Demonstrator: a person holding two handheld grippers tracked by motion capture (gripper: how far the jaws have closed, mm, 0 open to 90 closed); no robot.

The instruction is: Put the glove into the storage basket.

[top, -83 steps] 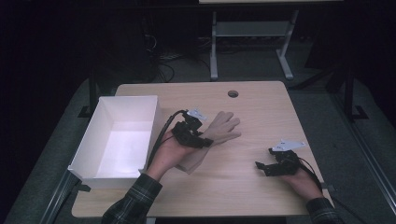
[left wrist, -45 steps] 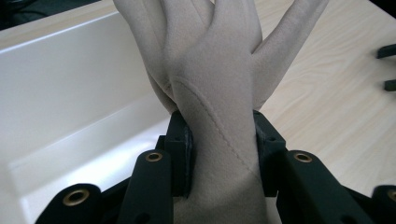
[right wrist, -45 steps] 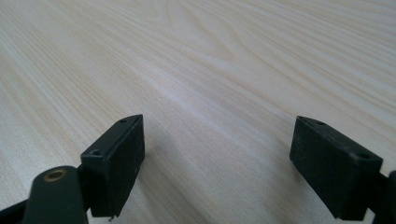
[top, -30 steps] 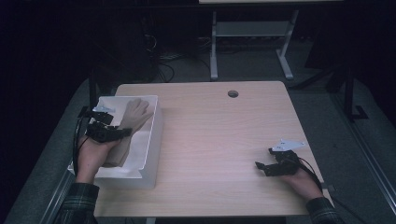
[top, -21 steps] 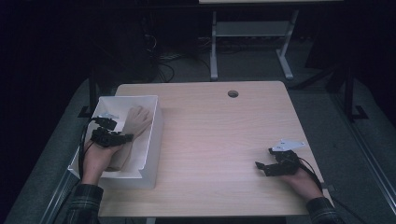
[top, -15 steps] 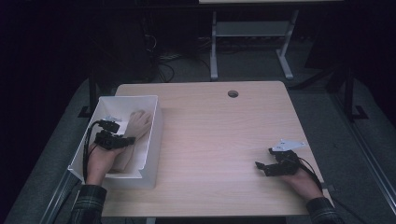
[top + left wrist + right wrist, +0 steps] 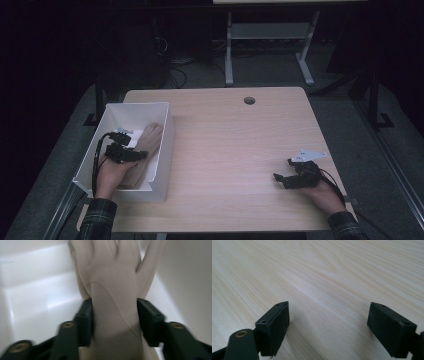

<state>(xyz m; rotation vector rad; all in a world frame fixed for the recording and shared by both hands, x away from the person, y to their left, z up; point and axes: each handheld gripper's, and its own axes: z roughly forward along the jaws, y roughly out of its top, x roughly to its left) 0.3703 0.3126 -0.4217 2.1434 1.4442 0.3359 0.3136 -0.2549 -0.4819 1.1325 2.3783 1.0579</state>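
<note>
The beige glove (image 7: 112,290) lay inside the white bin (image 7: 112,117), limp and light. The left gripper (image 7: 115,320), jaws just opening, loosely flanked its cuff, the sensible hold. The right gripper (image 7: 329,327) stood spread, empty.

Soft matt beige cloth glove (image 7: 112,287), glossy white plastic bin (image 7: 162,145), pale wood-grain table (image 7: 240,150)

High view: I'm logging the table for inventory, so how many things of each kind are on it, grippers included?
Beige glove: 1
White bin: 1
Grippers: 2, left gripper, right gripper
Total: 4
</note>
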